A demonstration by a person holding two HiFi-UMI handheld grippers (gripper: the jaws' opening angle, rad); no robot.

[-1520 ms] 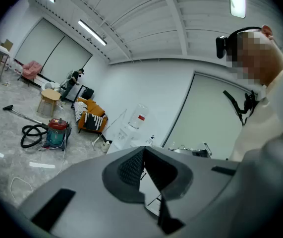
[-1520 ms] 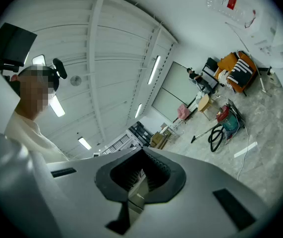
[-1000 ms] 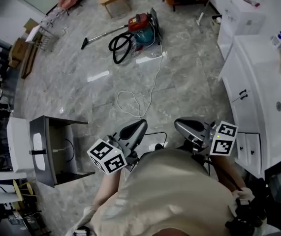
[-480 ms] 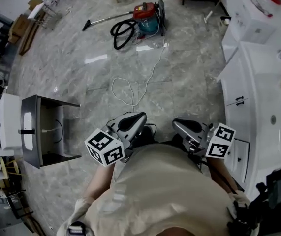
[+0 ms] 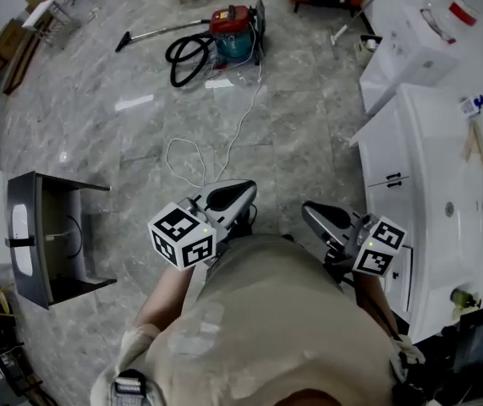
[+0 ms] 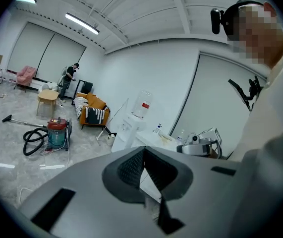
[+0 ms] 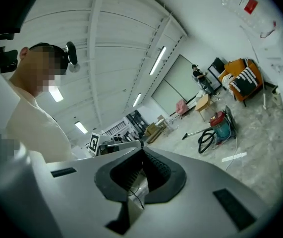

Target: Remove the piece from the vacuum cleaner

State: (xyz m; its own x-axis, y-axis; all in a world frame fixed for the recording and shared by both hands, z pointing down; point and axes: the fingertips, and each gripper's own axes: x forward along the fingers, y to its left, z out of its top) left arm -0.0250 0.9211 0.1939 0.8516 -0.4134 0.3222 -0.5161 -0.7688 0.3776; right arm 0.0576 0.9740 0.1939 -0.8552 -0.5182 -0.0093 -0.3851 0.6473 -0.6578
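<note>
The left tongs (image 5: 245, 191) and right tongs (image 5: 309, 210) were both closed on nothing, well apart from the vacuum cleaner (image 5: 228, 32) on the floor (image 5: 309, 125).

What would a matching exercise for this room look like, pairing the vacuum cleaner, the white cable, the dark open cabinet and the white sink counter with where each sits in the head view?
Things:
1. vacuum cleaner
2. white cable
3. dark open cabinet
4. white sink counter

Places:
A. along the right edge
B. on the floor at the left
C. far off, near the top
D. trailing over the floor from the vacuum cleaner towards the person

Pairs: 1-C, 2-D, 3-B, 4-A
</note>
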